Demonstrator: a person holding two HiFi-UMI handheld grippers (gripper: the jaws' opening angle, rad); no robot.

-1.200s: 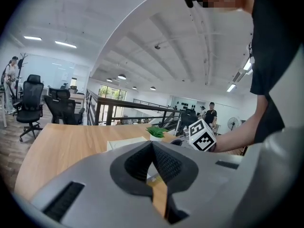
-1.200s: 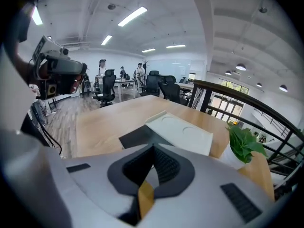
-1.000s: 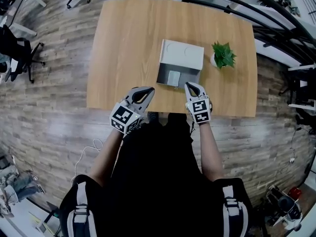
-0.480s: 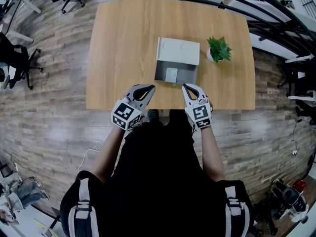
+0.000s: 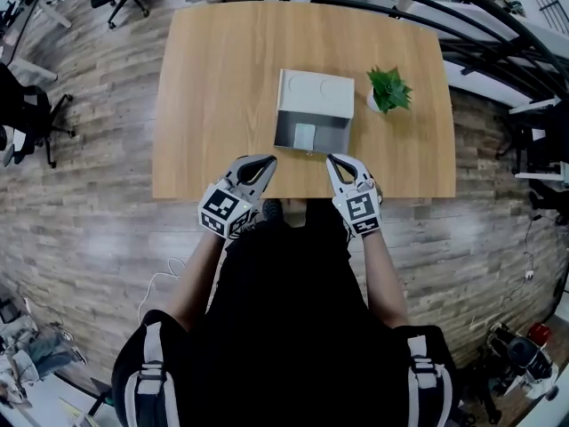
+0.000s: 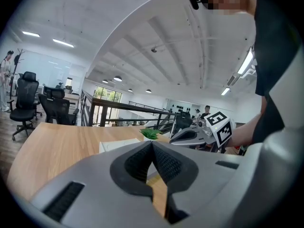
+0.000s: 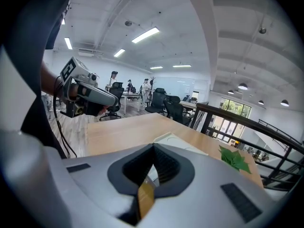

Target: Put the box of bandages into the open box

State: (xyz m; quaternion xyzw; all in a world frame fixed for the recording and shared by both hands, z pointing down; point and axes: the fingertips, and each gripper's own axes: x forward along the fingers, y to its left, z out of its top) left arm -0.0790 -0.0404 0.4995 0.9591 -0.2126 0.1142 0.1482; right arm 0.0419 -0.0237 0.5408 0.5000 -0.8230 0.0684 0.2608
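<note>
The open grey box stands mid-table with its lid tipped up at the back. A small pale box of bandages lies inside it near the front wall. My left gripper hovers shut and empty at the table's front edge, left of the box. My right gripper is likewise shut and empty, just in front of the box's right corner. In the left gripper view the jaws meet, with the box and the right gripper beyond. The right gripper view shows its shut jaws and the box lid.
A small green potted plant stands right of the box. The wooden table stretches bare to the left and back. Office chairs stand on the wood floor at the left; black railings run at the right.
Both grippers stay shut near the table's front edge, barely moving. The head view has shifted a little, so the box and plant sit slightly further left.
</note>
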